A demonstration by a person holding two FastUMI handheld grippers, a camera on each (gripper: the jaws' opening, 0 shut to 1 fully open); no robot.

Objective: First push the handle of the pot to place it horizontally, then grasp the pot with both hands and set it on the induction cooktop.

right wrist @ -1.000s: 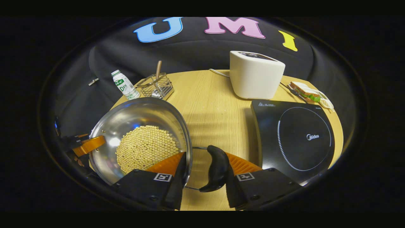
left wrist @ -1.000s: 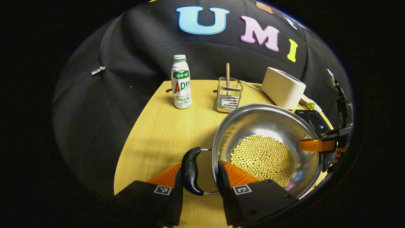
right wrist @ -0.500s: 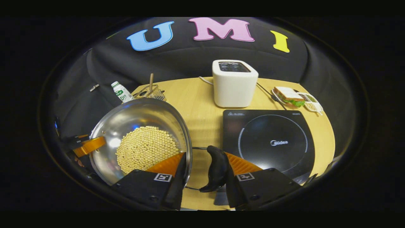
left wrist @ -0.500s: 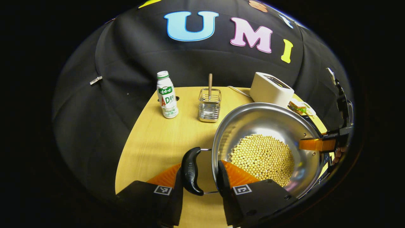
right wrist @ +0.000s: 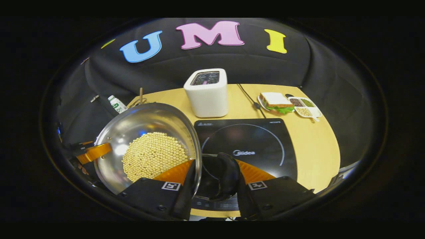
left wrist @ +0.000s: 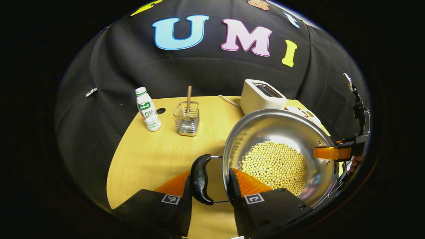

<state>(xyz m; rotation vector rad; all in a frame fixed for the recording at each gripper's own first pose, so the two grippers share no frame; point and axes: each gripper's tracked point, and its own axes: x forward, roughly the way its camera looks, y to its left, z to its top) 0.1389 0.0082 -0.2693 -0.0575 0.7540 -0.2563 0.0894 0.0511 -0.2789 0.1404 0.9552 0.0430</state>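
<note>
Pot (right wrist: pixel 149 146) hangs above wooden table (left wrist: pixel 152 156) and black cooktop (right wrist: pixel 259 146).

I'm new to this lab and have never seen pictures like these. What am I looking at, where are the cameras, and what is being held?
A person holds a pair of tongs in each hand, and a fisheye camera rides on each. In the left gripper view, the left tongs clamp one black handle of a steel pot holding yellow beans. In the right gripper view, the right tongs clamp the opposite handle. So the pot is gripped from both sides, above the table, near the black cooktop. Also on the table: a white toaster, a sandwich, a bottle and a wire basket.
</note>
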